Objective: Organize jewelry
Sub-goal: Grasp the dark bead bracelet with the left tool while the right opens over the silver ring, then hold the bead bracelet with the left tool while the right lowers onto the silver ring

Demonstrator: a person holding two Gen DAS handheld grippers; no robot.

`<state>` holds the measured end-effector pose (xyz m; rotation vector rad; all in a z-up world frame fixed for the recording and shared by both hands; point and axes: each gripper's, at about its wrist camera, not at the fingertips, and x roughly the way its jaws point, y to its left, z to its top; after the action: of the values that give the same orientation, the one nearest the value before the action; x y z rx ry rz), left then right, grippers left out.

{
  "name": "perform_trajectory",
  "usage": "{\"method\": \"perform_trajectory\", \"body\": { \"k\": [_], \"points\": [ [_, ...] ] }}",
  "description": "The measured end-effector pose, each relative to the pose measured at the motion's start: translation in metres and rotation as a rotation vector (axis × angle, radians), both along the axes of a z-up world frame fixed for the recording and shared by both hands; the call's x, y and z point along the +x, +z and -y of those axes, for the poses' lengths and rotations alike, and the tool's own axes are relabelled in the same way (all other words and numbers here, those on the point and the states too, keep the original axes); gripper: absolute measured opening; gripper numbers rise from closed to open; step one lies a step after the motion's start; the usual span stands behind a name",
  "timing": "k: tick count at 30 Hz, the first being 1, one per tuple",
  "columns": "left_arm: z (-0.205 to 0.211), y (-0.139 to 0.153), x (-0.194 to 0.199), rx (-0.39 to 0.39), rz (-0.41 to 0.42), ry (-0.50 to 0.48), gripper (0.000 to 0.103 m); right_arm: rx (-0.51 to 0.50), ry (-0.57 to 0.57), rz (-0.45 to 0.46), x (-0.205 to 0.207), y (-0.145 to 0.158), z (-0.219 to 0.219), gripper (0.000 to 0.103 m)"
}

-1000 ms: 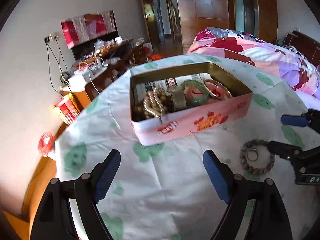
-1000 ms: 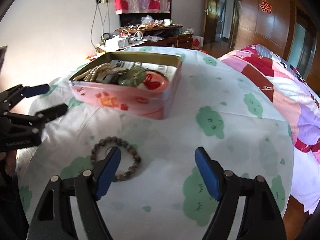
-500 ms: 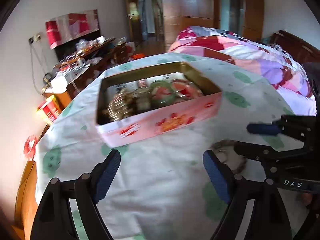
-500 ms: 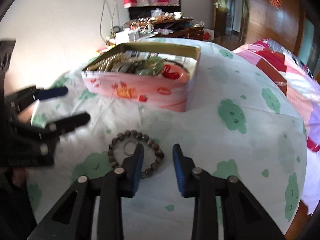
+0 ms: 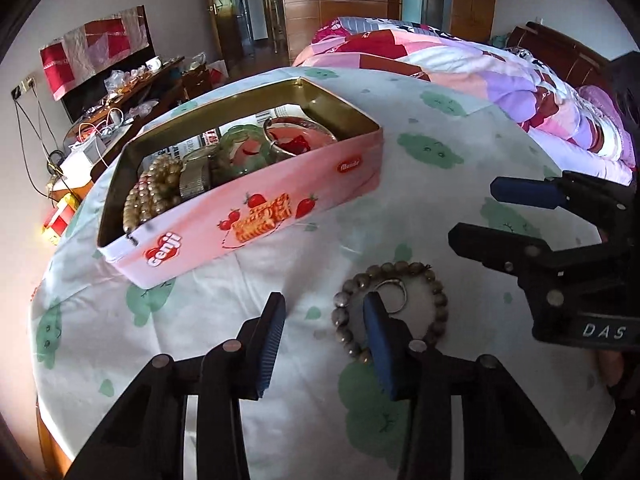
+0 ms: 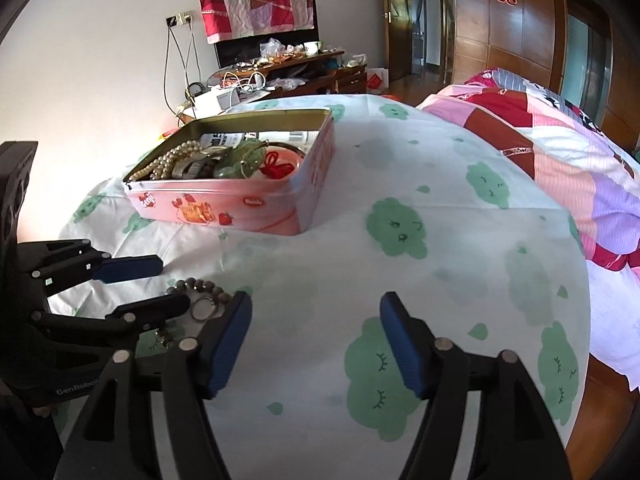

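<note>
While poised low over the counter (image 5: 460,184), left gripper (image 5: 324,332) with fingers (image 5: 272,336) apart, nothing between them. One blue pad overlapping the inside of the bead bracelet (image 5: 438,292), right beside the small silver ring (image 5: 396,294) lying within the loop; contact impossible to tell. Seen from the right wrist, same left gripper (image 6: 174,285) straddling the near beads of the bracelet (image 6: 196,283), ring (image 6: 202,308) just beside its lower finger.

Right gripper (image 6: 316,336) spread wide, holding nothing, above bare cloth just right of the bracelet; from the left wrist, visible at the right edge (image 5: 496,216), likewise parted.

Further back, open pink biscuit tin (image 5: 256,216) on the cloud-printed cloth, apart from the bracelet, holding a pearl strand (image 5: 156,192), a green bangle (image 5: 236,136) and a red knot (image 6: 276,168). Beyond the counter, a bed with a patchwork quilt (image 5: 460,64).
</note>
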<state>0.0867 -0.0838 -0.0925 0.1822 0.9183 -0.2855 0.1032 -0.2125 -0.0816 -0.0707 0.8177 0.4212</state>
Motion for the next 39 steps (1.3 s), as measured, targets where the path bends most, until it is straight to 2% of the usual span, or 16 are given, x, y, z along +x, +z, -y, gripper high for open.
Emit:
{"method": "perform_trajectory", "body": {
  "k": [2,4,6,8,12,18,26,28,30,33,37,38,39],
  "points": [
    [0.000,0.000,-0.001,-0.026,-0.004,-0.023,0.006,0.002,-0.003,0.001,0.001,0.000,0.000,0.072],
    [-0.002,0.003,-0.004,-0.034,0.009,-0.016,0.008,0.002,-0.006,0.003,0.000,0.000,-0.001,0.072],
    [-0.012,0.011,-0.006,-0.112,0.024,-0.013,0.008,0.004,-0.007,0.007,-0.001,0.000,0.001,0.072],
    [-0.024,0.024,-0.011,-0.143,0.060,0.010,0.008,0.007,-0.011,0.008,-0.001,0.000,0.002,0.072],
    [-0.054,0.032,-0.011,-0.140,0.081,0.083,0.008,-0.006,-0.005,0.004,-0.001,-0.001,-0.001,0.072],
    [-0.092,0.025,-0.008,-0.140,0.062,0.173,0.008,-0.048,0.089,-0.010,-0.007,-0.003,-0.030,0.071],
    [-0.092,0.007,-0.004,-0.159,0.010,0.161,0.008,-0.133,0.188,-0.057,-0.010,-0.013,-0.067,0.064],
    [-0.090,0.006,-0.004,-0.163,0.003,0.151,0.008,-0.128,0.192,-0.058,-0.010,-0.013,-0.067,0.060],
    [-0.089,0.006,-0.005,-0.164,0.000,0.142,0.008,-0.128,0.195,-0.052,-0.011,-0.012,-0.067,0.041],
    [-0.089,0.008,-0.006,-0.169,0.003,0.137,0.008,-0.140,0.221,-0.038,-0.015,-0.011,-0.071,0.023],
    [-0.091,0.013,-0.006,-0.178,0.014,0.137,0.008,-0.140,0.240,-0.024,-0.021,-0.010,-0.074,0.021],
    [-0.092,0.015,-0.007,-0.182,0.016,0.137,0.008,-0.131,0.240,-0.017,-0.022,-0.008,-0.073,0.009],
    [-0.092,0.017,-0.007,-0.186,0.020,0.134,0.008,-0.125,0.236,-0.016,-0.021,-0.007,-0.072,0.008]
  ]
}}
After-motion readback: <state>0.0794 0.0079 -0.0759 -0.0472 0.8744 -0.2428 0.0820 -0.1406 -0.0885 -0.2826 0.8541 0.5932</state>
